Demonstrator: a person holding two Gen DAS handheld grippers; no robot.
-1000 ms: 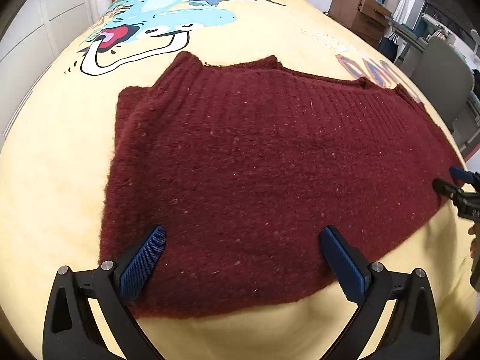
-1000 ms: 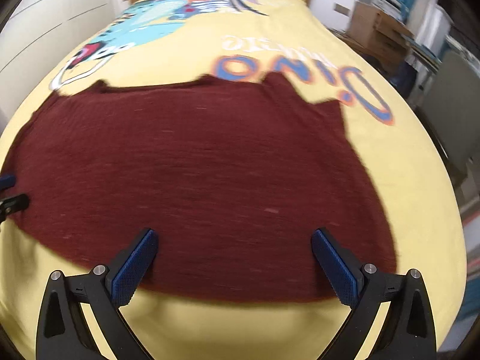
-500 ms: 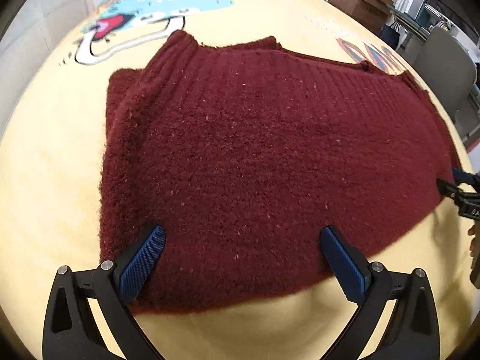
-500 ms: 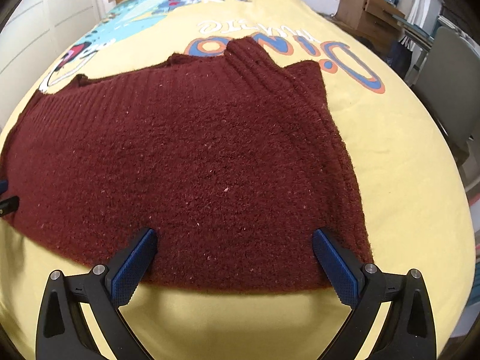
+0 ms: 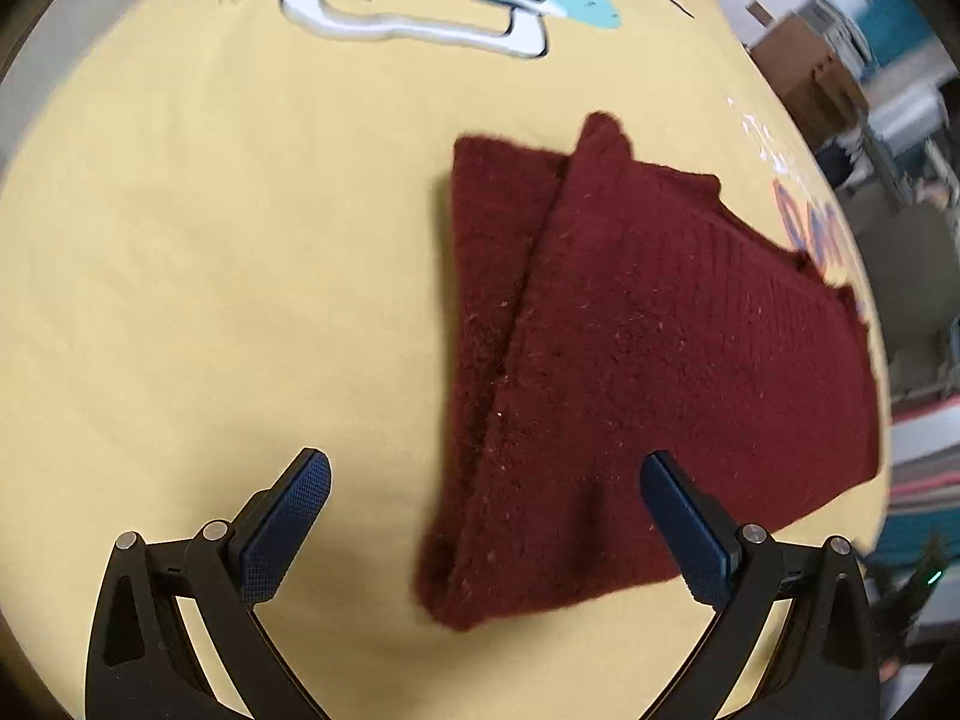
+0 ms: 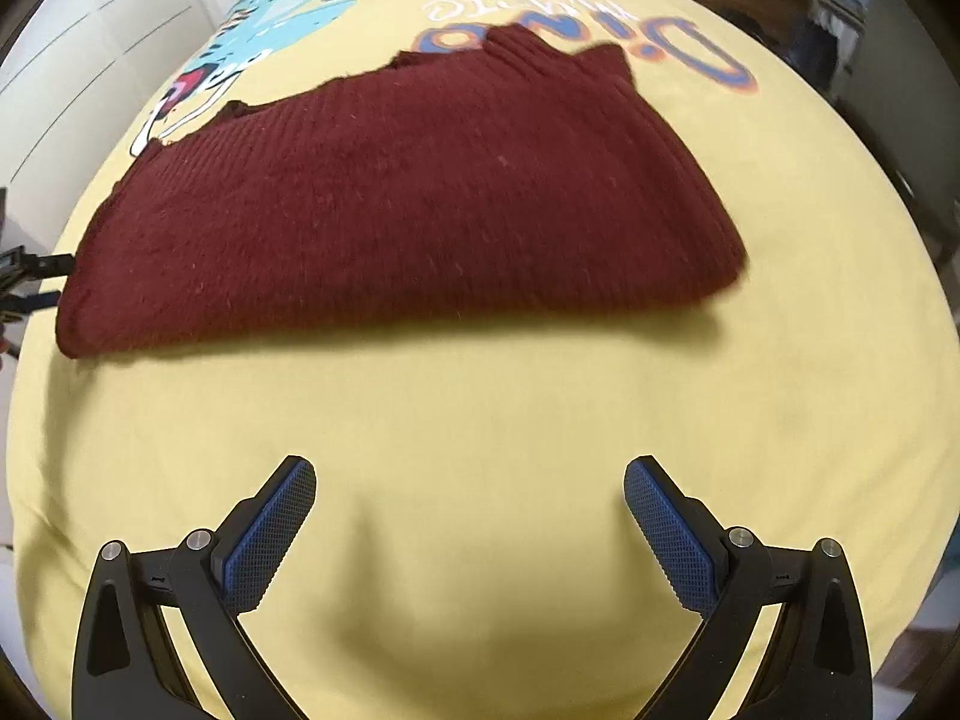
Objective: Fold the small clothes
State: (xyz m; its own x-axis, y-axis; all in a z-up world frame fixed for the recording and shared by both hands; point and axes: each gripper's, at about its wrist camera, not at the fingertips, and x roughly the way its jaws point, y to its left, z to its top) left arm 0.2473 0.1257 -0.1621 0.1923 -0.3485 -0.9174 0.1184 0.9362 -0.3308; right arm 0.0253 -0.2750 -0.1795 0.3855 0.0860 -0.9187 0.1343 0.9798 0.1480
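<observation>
In the left wrist view, the bare yellow bedspread (image 5: pixel 210 252) fills the left side, printed at the far end with a turquoise and white cartoon dinosaur (image 5: pixel 432 0) that shows blurred. The left tongs (image 5: pixel 483 516) stand wide apart and hold nothing; the left blue ribbed pad hangs over plain bedspread, the right one over the near part of the dark red knitted sweater (image 5: pixel 654 360). The sweater lies folded on the bed, right of centre, with one layer lapped over another along a slanting edge. Beyond the bed's right edge stand brown cardboard boxes (image 5: pixel 804 72) and blurred furniture.

In the right wrist view, white panelled cupboard doors (image 6: pixel 78 48) run along the far left. The tips of the left tongs (image 6: pixel 36 282) poke in at the left edge, just beside the sweater's (image 6: pixel 396 204) left corner; whether they touch it cannot be told. The sweater lies across the middle of the bedspread (image 6: pixel 480 420), its ribbed neck toward the orange and blue printed lettering (image 6: pixel 690 42). The right tongs (image 6: pixel 470 519) are spread wide and empty, well short of the sweater's near fold, with nothing but open bedspread between.
</observation>
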